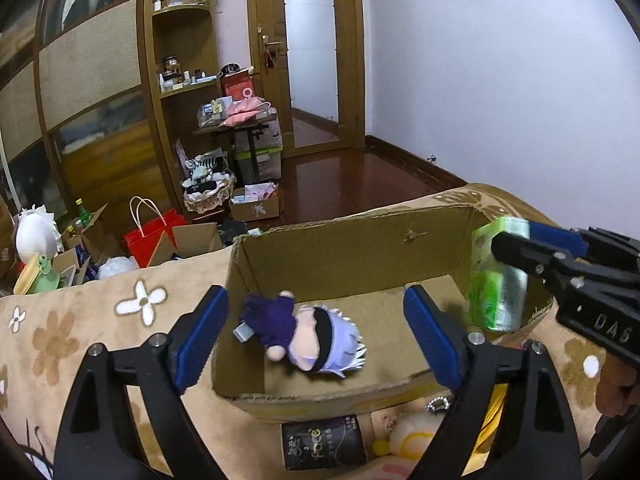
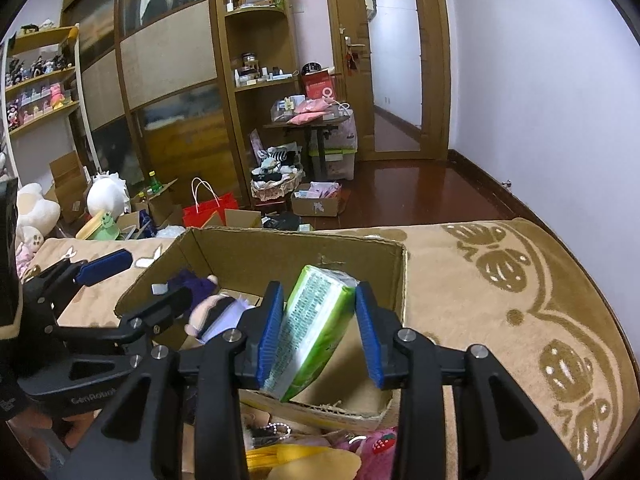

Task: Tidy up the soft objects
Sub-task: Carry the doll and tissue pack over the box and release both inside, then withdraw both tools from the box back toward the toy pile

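An open cardboard box sits on the brown flowered blanket. A small plush doll with pale lilac hair, black blindfold and purple clothes lies inside it. My left gripper is open and empty, hovering over the doll. My right gripper hangs over the box's right side around a green tissue pack; the pack leans on the left pad and is tilted, with a gap at the right pad. The pack and right gripper also show in the left wrist view.
A dark packet and a cream plush lie on the blanket in front of the box. Yellow and pink soft items lie below the right gripper. The floor beyond holds a red bag, boxes and a laundry basket.
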Available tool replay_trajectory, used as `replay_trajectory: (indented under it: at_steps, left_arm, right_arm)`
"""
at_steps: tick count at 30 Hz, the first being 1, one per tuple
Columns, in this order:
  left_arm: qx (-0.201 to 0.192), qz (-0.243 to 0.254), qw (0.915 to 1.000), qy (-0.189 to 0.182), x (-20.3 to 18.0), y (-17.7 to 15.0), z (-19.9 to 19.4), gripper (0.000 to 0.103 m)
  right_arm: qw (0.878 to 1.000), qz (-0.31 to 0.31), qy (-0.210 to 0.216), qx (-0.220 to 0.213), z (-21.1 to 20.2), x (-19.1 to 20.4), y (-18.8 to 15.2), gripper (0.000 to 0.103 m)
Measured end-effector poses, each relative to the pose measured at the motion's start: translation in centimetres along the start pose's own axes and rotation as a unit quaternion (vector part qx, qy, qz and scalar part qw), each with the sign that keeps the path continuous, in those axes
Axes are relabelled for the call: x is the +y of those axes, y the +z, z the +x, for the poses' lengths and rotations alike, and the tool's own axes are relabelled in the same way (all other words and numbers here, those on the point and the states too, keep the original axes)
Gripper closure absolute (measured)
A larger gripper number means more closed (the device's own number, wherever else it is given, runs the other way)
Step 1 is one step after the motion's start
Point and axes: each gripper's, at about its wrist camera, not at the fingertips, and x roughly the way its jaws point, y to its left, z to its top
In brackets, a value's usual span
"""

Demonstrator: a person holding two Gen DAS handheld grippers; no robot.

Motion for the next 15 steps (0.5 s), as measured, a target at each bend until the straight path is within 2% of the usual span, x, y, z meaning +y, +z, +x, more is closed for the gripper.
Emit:
replay_trajectory:
  at_steps: [4,6,8,12,14,15]
  left_arm:
    - [0.008,-0.004,0.9999,0.004,0.2,-0.4,-0.7,0.013]
    - [0.01,-0.004,0.9999,0.009,0.2,-0.6,-1.2,0.011]
    - [0.01,-0.005,0.9998,0.014,0.2,-0.8,-2.0,0.006]
    - [0.016,-0.009,0.9998,0.011,0.4,-1.0,-3.4,0.005]
    - [0.018,-0.011,0.9997,0.008,0.4,-1.1,-4.1,0.005]
    - [0.017,-0.013,0.9997,0.007,0.5,-1.1,-4.6,0.005]
  right_arm:
    - [1.0,-0.002,0.007,-0.011,-0.9,0.3,0.2,0.045]
    - [1.0,-0.003,0.011,-0.014,-1.3,0.4,0.3,0.041]
    - [1.0,0.001,0.014,-0.015,-1.7,0.4,0.3,0.032]
    - [1.0,0.003,0.015,-0.017,-2.8,0.7,0.2,0.024]
    - [1.0,0.005,0.012,-0.018,-3.3,0.8,0.2,0.011]
    - [1.0,0.006,0.01,-0.021,-3.8,1.0,0.1,0.008]
